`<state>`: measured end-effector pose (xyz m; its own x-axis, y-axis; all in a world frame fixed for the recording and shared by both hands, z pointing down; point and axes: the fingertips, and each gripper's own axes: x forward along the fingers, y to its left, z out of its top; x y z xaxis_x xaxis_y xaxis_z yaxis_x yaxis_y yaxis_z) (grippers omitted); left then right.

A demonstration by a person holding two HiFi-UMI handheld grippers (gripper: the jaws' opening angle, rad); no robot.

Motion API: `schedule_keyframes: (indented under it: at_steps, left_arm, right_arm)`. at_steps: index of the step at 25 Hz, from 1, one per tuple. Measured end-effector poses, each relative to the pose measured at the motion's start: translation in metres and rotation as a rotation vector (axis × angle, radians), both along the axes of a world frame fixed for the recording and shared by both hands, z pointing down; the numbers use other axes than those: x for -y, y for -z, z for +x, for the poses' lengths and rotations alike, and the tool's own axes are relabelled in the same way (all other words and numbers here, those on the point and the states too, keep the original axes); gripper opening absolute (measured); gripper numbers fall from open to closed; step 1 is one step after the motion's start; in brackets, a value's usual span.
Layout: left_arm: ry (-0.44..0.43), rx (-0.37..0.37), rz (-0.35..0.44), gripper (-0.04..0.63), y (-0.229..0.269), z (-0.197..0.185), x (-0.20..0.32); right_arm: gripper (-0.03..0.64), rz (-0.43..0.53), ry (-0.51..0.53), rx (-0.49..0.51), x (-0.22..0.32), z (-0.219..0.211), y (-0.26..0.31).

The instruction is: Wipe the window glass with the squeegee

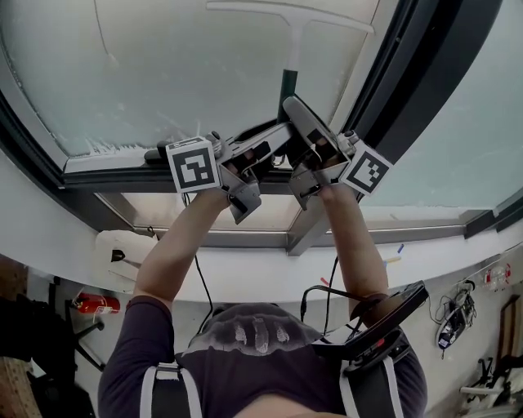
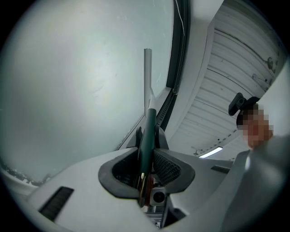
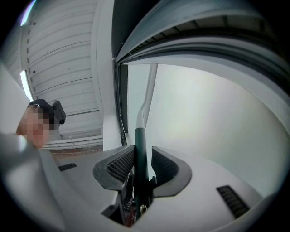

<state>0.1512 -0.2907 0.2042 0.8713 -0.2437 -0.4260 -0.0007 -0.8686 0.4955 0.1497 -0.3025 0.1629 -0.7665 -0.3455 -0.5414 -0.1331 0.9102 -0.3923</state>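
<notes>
The window glass (image 1: pixel 163 73) spreads wide above, bounded at the right by the dark window frame (image 1: pixel 425 73). The squeegee (image 1: pixel 292 41) seems to lie with its blade on the pane, one end near that frame. The left claw (image 2: pixel 148 136) and right claw (image 3: pixel 140 158) are both clamped on its green handle. Uneven pushes could twist the handle, lifting a blade end and streaking, or the blade may catch the frame.

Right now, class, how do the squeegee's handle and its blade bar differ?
The handle is dark green; the blade bar is pale. In the head view the handle runs upright; the blade bar lies across. The handle is clamped by the left gripper and right gripper; the blade bar is free. Both belong to one squeegee.
</notes>
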Motion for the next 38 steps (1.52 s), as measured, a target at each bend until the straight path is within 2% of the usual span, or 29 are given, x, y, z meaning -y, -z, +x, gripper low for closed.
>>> schedule_keyframes:
  at_steps: [11, 16, 21, 26, 38]
  left_arm:
    - [0.023, 0.027, -0.048, 0.101, -0.047, 0.001, -0.004]
    - [0.005, 0.013, -0.083, 0.101, -0.061, 0.001, -0.009]
    - [0.002, 0.030, -0.099, 0.101, -0.090, -0.003, -0.019]
    - [-0.005, 0.030, -0.105, 0.101, -0.081, -0.001, -0.020]
    - [0.008, 0.035, -0.126, 0.101, -0.100, -0.003, -0.022]
  right_arm:
    - [0.115, -0.072, 0.027, -0.007, -0.005, 0.002, -0.047]
    - [0.115, -0.093, 0.038, -0.007, -0.008, 0.001, -0.061]
    - [0.115, -0.091, 0.073, -0.051, -0.018, -0.005, -0.090]
    - [0.115, -0.059, 0.083, -0.107, -0.022, -0.010, -0.084]
    - [0.115, -0.112, 0.110, -0.104, -0.021, -0.012, -0.105]
